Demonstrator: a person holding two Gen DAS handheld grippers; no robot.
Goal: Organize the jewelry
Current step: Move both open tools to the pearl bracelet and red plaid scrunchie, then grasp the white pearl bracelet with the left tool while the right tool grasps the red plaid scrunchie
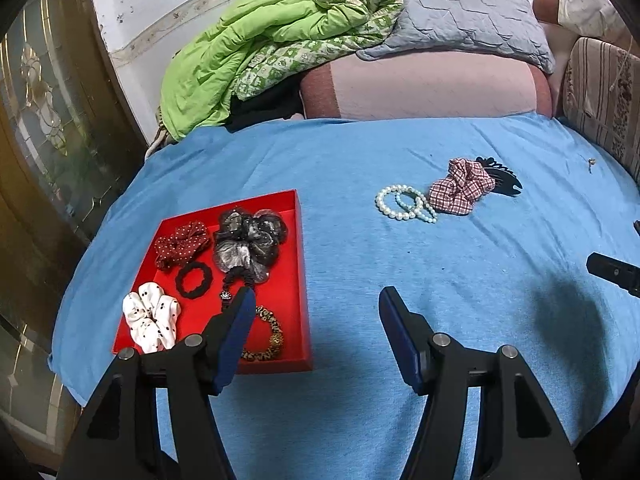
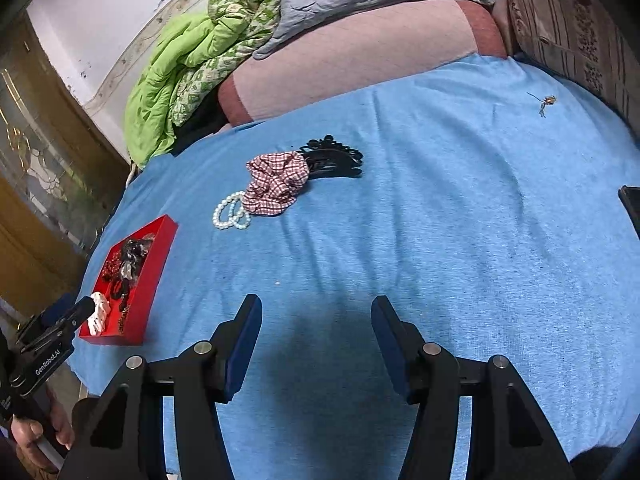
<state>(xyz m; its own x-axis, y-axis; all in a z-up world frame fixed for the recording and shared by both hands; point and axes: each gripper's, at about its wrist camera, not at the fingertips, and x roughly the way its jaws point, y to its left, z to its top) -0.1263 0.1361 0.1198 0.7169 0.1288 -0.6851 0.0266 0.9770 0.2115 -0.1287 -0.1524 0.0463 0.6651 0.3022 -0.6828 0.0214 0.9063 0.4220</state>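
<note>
1. The left gripper [image 1: 318, 300] has its two blue pads wide apart, and nothing is between them. It hangs over the near right side of the flat red box [image 1: 301, 248].
2. The right gripper [image 2: 316, 308] is wide apart too, with nothing in it. Only the blue cloth [image 2: 440, 240] lies under it.
3. In the red box are a white scrunchie with black dots [image 1: 151, 316], a small black hair tie [image 1: 195, 280], a dark red scrunchie with white dots [image 1: 182, 242], a big grey and black frilly scrunchie [image 1: 248, 240] and a spotted leopard hair band [image 1: 268, 334].
4. Well apart from the box, farther back on the cloth, three things sit in a little group. They are not yet put away.
5. The white pearl bead bracelets [image 2: 231, 211] touch the red and white checked scrunchie [image 2: 276, 186]. The black plastic hair claw [image 2: 332, 158] is just behind the scrunchie.
6. I think the scrunchie is light and squishy. It could be pinched anywhere on its puffy middle.
7. The beads look hard, round and slippery. I would pinch across one side of the ring so they do not roll out.
8. The claw looks stiff and might snap. I would hold its thick middle, not its thin teeth.
9. A tiny thing with a thin chain [image 2: 545, 102] lies far back. I cannot tell what it is.
</note>
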